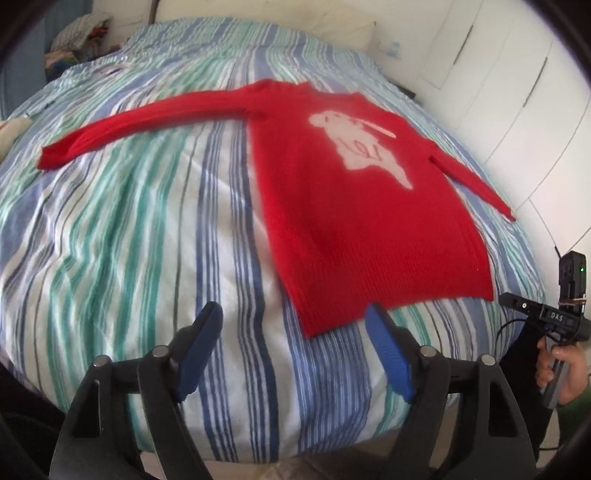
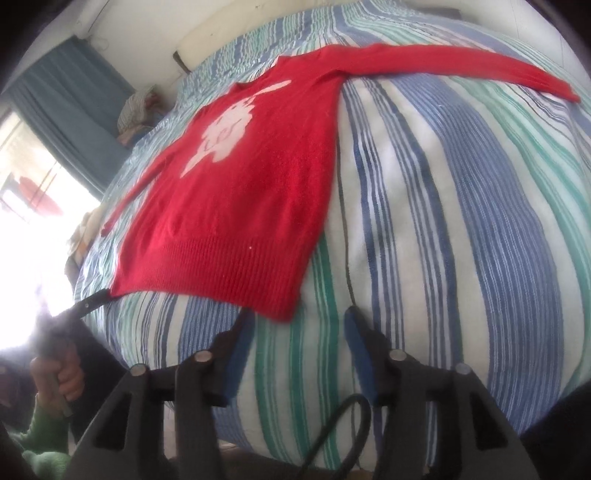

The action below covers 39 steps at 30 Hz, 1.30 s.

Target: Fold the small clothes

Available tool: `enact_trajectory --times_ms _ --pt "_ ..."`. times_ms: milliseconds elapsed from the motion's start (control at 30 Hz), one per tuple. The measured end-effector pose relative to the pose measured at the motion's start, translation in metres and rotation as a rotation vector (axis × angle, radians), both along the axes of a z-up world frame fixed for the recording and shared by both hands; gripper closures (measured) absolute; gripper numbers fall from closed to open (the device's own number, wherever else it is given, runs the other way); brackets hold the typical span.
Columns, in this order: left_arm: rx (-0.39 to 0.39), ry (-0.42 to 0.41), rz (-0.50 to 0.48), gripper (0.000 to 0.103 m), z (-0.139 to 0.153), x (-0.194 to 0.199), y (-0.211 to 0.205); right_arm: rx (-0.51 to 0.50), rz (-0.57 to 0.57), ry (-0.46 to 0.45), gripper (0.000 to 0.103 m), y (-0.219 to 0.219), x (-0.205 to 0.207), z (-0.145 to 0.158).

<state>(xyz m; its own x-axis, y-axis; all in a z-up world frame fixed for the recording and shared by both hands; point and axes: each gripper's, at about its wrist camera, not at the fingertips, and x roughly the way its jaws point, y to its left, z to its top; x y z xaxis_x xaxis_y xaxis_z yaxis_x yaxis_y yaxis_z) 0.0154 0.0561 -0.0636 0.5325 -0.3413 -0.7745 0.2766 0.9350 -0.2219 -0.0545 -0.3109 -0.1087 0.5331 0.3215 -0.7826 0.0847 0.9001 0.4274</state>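
A small red knit sweater (image 1: 354,221) with a white dog figure lies flat, front up, on a striped bedspread, both sleeves spread out. It also shows in the right wrist view (image 2: 251,199). My left gripper (image 1: 293,314) is open and empty, just short of the hem's near left corner. My right gripper (image 2: 297,317) is open and empty, at the hem's near right corner. The right gripper also shows at the left wrist view's right edge (image 1: 554,314). The left gripper's tip shows by the hem's left corner in the right wrist view (image 2: 90,301).
The bed (image 1: 129,240) with blue, green and white stripes fills both views. A pile of clothes (image 1: 81,33) lies at the far end. White cupboard doors (image 1: 517,92) stand to the right. A blue curtain (image 2: 70,88) and a bright window are on the left.
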Motion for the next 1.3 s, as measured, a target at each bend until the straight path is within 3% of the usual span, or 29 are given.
enact_trajectory --times_ms 100,300,400,500,600,733,867,1300 --pt "0.033 -0.082 0.037 0.006 0.017 0.011 0.005 -0.048 -0.055 -0.026 0.036 -0.014 -0.009 0.014" --pt "0.0 -0.183 0.174 0.006 0.02 0.085 0.017 -0.221 -0.205 -0.186 0.03 -0.053 0.011 0.048" --pt "0.03 -0.222 0.234 0.006 0.009 0.126 0.022 -0.284 -0.309 -0.276 0.029 -0.073 0.035 0.059" --pt "0.046 -0.181 0.288 0.006 -0.019 0.155 0.035 -0.321 -0.357 -0.323 0.028 -0.081 0.061 0.058" --pt "0.012 -0.063 0.321 0.006 -0.059 0.163 0.05 -0.402 -0.379 -0.297 0.028 -0.083 0.081 0.039" --pt "0.01 -0.085 0.31 0.0 -0.061 0.159 0.047 -0.381 -0.395 -0.169 0.025 -0.094 0.091 -0.005" --pt "0.078 -0.076 0.309 0.0 -0.063 0.163 0.037 -0.369 -0.397 -0.179 0.017 -0.096 0.089 -0.008" --pt "0.066 -0.076 0.309 0.0 -0.063 0.163 0.038 -0.376 -0.387 -0.175 0.013 -0.093 0.088 -0.01"
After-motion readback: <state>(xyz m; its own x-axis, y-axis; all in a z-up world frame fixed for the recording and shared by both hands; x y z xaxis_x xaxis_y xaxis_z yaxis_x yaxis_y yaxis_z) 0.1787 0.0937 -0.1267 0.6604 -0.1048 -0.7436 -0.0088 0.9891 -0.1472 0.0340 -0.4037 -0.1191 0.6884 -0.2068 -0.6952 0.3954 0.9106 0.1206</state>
